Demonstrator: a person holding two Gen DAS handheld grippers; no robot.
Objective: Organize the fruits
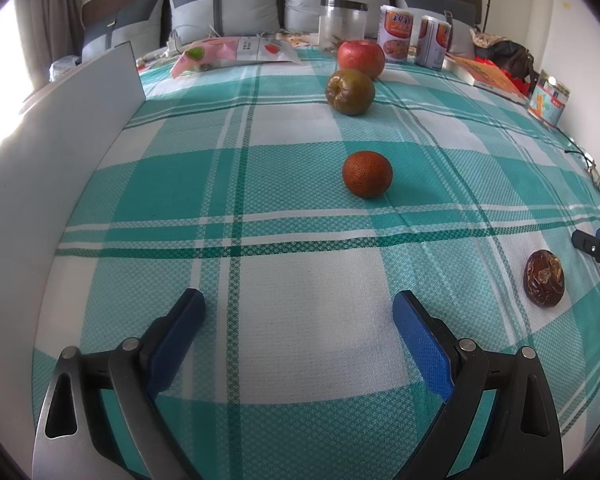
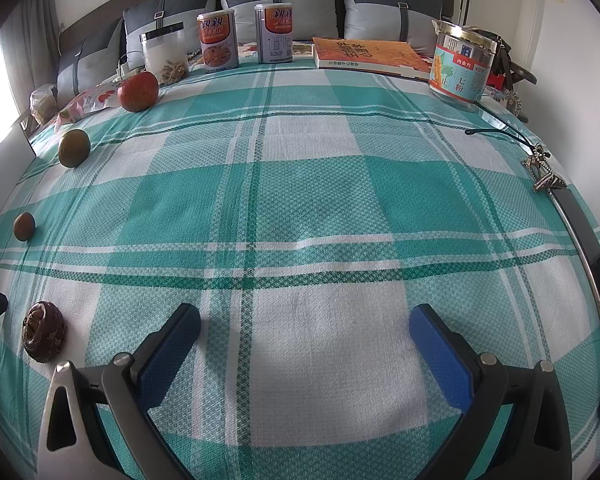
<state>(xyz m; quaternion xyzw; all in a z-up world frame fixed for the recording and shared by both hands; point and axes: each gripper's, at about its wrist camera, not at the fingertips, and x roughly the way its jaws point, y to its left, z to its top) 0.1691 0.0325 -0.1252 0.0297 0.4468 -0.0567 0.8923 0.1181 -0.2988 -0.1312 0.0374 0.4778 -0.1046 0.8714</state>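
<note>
Four fruits lie in a line on the teal plaid cloth point(image 1: 284, 184). Farthest is a red apple point(image 1: 360, 58) point(image 2: 138, 91), then a green-brown fruit point(image 1: 350, 91) point(image 2: 74, 148), a small orange-brown fruit point(image 1: 367, 174) point(image 2: 24, 227) and a dark wrinkled fruit point(image 1: 544, 279) point(image 2: 44, 331). My left gripper point(image 1: 298, 312) is open over bare cloth, well short of the orange-brown fruit. My right gripper point(image 2: 304, 324) is open too, holding nothing, with the wrinkled fruit off to its left. The right gripper's tip point(image 1: 594, 246) shows at the left wrist view's right edge.
A white board point(image 1: 60, 152) stands along the left side. At the back are a snack bag point(image 1: 236, 50), a clear jar point(image 2: 165, 54), two cans point(image 2: 217, 38) point(image 2: 273, 34), a book point(image 2: 370, 56) and a labelled tub point(image 2: 462, 65). A keychain point(image 2: 544, 172) lies at right.
</note>
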